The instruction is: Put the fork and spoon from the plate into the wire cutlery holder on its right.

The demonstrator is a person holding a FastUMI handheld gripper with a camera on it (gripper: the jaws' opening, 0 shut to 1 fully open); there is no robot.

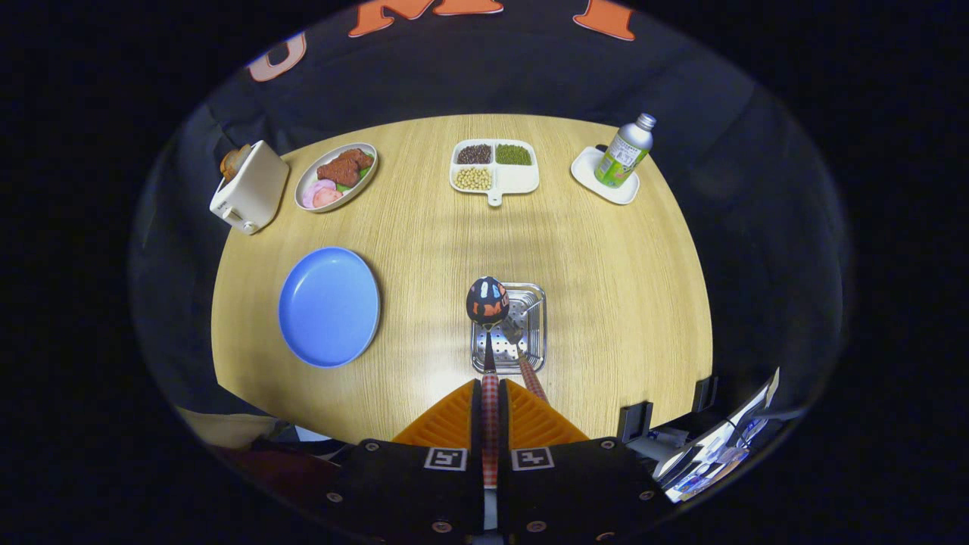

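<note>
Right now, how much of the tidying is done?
Nearly all. The blue plate lies bare, and one utensil already leans inside the wire holder. In hand: the tool is shut on the spoon, bowl up, over the holder. Left: lower it in and let go.

We see our hand-held gripper [490,405] clamped on the spoon [488,318], its bowl over the cutlery holder [509,327], where the fork [522,356] leans; the plate [329,306] sits left.
</note>
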